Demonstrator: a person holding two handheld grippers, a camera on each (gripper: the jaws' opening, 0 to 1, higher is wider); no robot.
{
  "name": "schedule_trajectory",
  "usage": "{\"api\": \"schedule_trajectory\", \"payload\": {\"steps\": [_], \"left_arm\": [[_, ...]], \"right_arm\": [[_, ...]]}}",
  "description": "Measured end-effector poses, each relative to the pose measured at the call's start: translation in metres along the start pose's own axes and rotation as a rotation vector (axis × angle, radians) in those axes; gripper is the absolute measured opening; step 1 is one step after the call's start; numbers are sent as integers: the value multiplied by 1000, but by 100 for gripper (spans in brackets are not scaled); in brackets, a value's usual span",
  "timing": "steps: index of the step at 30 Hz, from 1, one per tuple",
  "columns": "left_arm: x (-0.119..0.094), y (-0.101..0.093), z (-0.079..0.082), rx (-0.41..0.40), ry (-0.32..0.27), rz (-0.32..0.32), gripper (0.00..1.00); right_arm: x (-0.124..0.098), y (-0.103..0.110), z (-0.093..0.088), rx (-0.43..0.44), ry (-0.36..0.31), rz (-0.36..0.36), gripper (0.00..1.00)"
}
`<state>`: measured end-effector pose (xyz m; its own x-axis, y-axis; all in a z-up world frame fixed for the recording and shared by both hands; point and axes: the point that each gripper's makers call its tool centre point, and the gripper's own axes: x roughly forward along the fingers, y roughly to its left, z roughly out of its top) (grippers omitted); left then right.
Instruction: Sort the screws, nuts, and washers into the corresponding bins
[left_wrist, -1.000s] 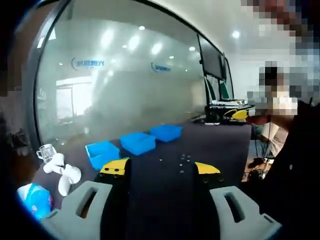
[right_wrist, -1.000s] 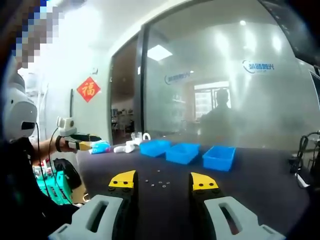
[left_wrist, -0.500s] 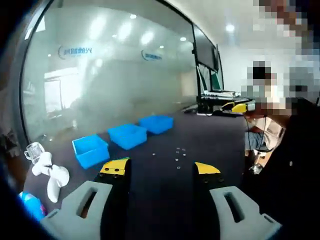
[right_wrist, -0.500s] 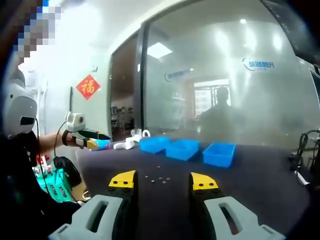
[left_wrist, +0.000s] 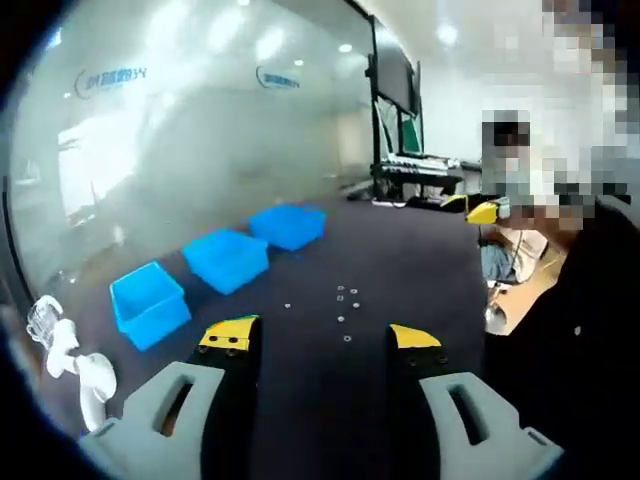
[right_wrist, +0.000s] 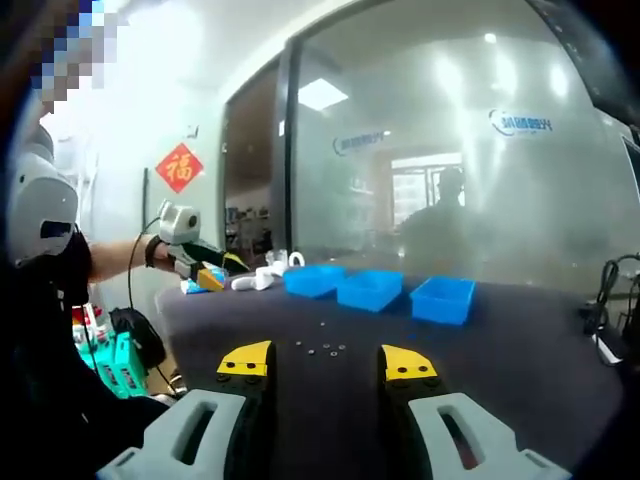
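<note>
A small scatter of pale metal hardware (left_wrist: 343, 305) lies on the dark table (left_wrist: 420, 270), tiny specks too small to tell screws from nuts or washers; in the right gripper view the same cluster (right_wrist: 322, 349) sits just ahead of the jaws. Beyond it stand three blue bins (left_wrist: 229, 258) in a row, open-topped, their insides not visible. The left gripper (left_wrist: 318, 337) has its yellow-tipped jaws spread wide with nothing between them, and the right gripper (right_wrist: 328, 360) likewise stands open and holds nothing. The right gripper view shows the left gripper from outside, held in a person's hand (right_wrist: 168, 250) at the table's far end, next to white objects (right_wrist: 262, 276). The left gripper view takes in monitors (left_wrist: 395, 80) past the table.
</note>
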<state>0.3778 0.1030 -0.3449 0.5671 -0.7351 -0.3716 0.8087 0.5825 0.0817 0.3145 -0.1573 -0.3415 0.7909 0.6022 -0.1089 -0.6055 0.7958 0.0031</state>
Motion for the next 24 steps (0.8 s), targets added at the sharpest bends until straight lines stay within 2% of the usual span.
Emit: {"api": "schedule_trajectory", "payload": {"steps": [5,17,20,22,24], "left_arm": [[17,4,6,-24,53,-13,48],[61,-11,-11,-7,258,-94,47],[73,-14,-14,-64,291,-117,47],[80,-11,-17,-48,319,-108,47],[89,-19,-20,-24,341,-110,47]], "right_arm": [[-1,0,-2,1,-1,-1,36],[-6,-6,-8,19,-10,-11,36],[-8,-8,-8,24,-14,-15,36],[-9,-9,-9,32,-18,-19,36],[-11,-11,-11,36,-18,-24,36]]}}
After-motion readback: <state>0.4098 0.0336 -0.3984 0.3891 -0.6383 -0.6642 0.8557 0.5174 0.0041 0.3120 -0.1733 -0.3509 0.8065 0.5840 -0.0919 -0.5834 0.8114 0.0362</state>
